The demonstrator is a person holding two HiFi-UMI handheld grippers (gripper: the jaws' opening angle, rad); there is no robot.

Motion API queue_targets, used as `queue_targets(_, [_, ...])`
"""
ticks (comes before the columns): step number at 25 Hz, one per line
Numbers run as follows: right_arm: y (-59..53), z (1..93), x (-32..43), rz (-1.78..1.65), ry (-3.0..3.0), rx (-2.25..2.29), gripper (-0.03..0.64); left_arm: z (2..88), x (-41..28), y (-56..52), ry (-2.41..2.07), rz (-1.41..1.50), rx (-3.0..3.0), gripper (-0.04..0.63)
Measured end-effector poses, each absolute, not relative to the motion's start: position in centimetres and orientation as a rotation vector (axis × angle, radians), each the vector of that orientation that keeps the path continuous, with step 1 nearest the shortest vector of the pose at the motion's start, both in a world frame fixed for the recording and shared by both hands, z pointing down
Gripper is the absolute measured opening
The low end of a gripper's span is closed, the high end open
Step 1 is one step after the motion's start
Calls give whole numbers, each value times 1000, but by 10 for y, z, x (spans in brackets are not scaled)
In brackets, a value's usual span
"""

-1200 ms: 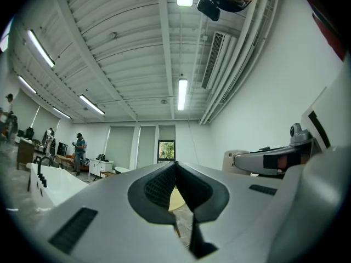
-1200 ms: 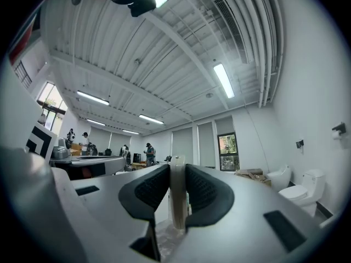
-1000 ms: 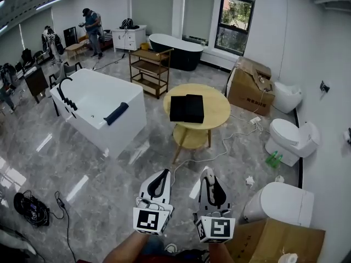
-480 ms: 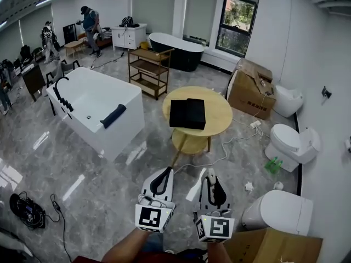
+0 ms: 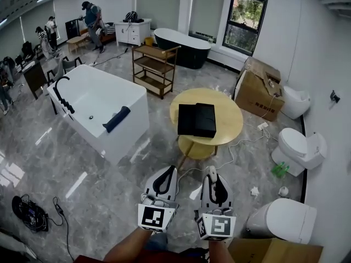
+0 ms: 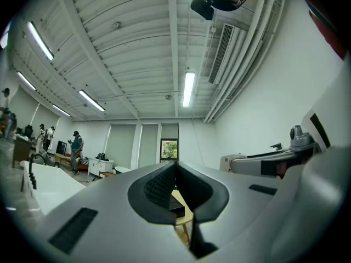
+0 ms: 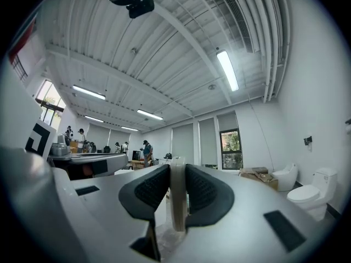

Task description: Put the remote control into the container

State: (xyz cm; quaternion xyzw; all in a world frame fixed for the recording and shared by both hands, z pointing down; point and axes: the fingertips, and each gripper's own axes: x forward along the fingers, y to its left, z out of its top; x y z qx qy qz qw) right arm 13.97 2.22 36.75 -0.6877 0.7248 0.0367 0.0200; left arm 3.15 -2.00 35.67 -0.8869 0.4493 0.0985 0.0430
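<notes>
Right tool pinched the remote upright, my left tool sat pressed together, empty, and the container lay well ahead on the desk, nearer my right.

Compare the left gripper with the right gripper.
The left gripper is empty, its jaws closed together; the right gripper is clamped on a slim whitish remote control. In the head view nothing sticks out past the left gripper, while the remote control's end shows beyond the right gripper's tips. Both point toward the round table bearing the black container.
</notes>
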Motion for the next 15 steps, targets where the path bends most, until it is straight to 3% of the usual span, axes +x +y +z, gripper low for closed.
queue_targets(15, [-105,367,111,110,2241,-2215,109,351,-9,-149,1353,382,-2709,15])
